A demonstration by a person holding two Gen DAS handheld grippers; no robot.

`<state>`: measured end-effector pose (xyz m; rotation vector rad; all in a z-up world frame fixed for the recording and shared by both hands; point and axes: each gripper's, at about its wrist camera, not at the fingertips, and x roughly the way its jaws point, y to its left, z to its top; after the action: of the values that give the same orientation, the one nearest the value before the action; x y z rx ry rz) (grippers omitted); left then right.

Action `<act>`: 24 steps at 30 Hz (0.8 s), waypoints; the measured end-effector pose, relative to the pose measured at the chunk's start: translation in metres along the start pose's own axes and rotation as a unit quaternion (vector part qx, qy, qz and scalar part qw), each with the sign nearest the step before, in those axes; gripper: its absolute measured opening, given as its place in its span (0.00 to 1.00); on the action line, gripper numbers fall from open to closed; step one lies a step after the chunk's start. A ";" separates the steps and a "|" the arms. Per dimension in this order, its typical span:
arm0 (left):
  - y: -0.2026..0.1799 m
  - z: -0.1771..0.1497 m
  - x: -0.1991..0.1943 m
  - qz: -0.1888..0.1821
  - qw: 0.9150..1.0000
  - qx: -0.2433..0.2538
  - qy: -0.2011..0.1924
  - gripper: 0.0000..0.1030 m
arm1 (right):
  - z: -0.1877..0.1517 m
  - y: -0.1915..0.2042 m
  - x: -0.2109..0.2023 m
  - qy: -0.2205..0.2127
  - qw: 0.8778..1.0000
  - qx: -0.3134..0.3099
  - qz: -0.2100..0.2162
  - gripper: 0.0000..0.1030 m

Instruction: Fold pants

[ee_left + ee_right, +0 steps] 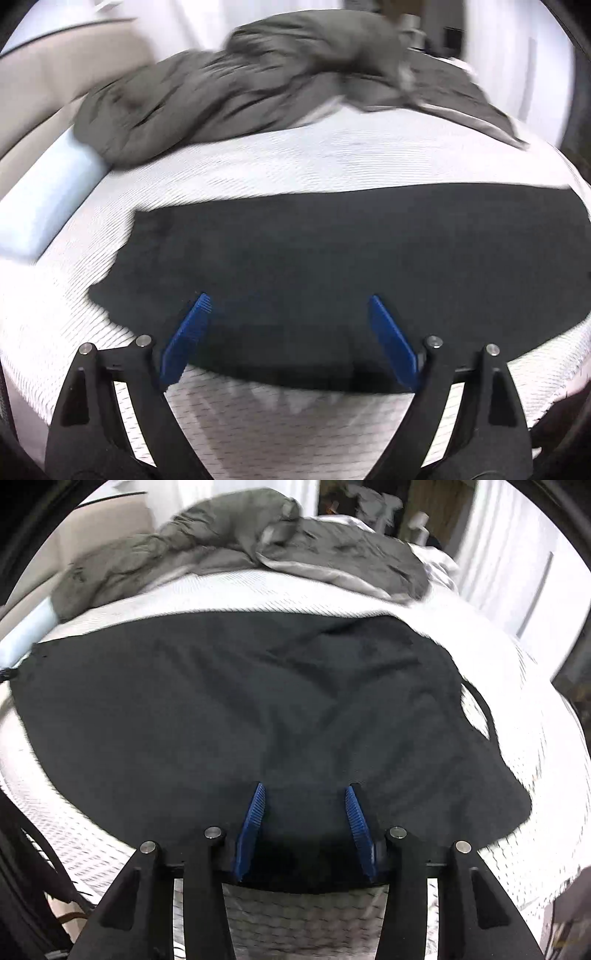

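Lying flat on the white textured bedspread [332, 155], the black pants [236, 709] are stretching their long axis side to side in front of both tools, with a crumpled grey blanket [236, 88] heaped beyond. The left gripper [288, 332] is hovering over the pants' near edge, pitched downward, blue pads standing wide apart with nothing between them. The right gripper [304, 812] is angling down likewise, jaws partly apart, fabric beneath but not visibly pinched. Judging by framing, the right gripper is sitting nearer the garment's middle, the left nearer one end.
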<state>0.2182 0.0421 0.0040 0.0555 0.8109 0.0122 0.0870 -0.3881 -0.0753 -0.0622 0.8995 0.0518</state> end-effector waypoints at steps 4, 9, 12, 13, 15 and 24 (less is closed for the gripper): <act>-0.067 0.003 -0.002 -0.047 0.998 0.051 0.003 0.84 | -0.007 -0.027 -0.004 -0.003 0.998 0.039 -0.041 0.44; -0.148 -0.009 -0.002 -0.108 0.988 0.106 0.003 0.99 | -0.002 -0.052 0.004 -0.015 0.997 0.065 -0.038 0.47; -0.211 -0.019 0.001 -0.138 0.980 0.143 0.012 0.99 | -0.003 -0.055 0.005 -0.015 0.997 0.075 -0.028 0.51; -0.232 -0.021 0.003 -0.147 0.976 0.158 0.016 0.99 | -0.004 -0.055 0.005 -0.013 0.997 0.075 -0.027 0.54; -0.260 -0.026 0.006 -0.156 0.970 0.183 0.021 0.99 | -0.003 -0.063 0.012 -0.005 0.996 0.085 -0.028 0.60; -0.297 -0.032 -0.003 -0.158 0.965 0.210 0.021 0.99 | -0.016 -0.094 -0.005 -0.027 0.986 0.163 0.020 0.61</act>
<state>0.1895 -0.2532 -0.0322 0.3268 0.8459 -0.4632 0.0783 -0.4835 -0.0787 0.2615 0.8446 -0.0566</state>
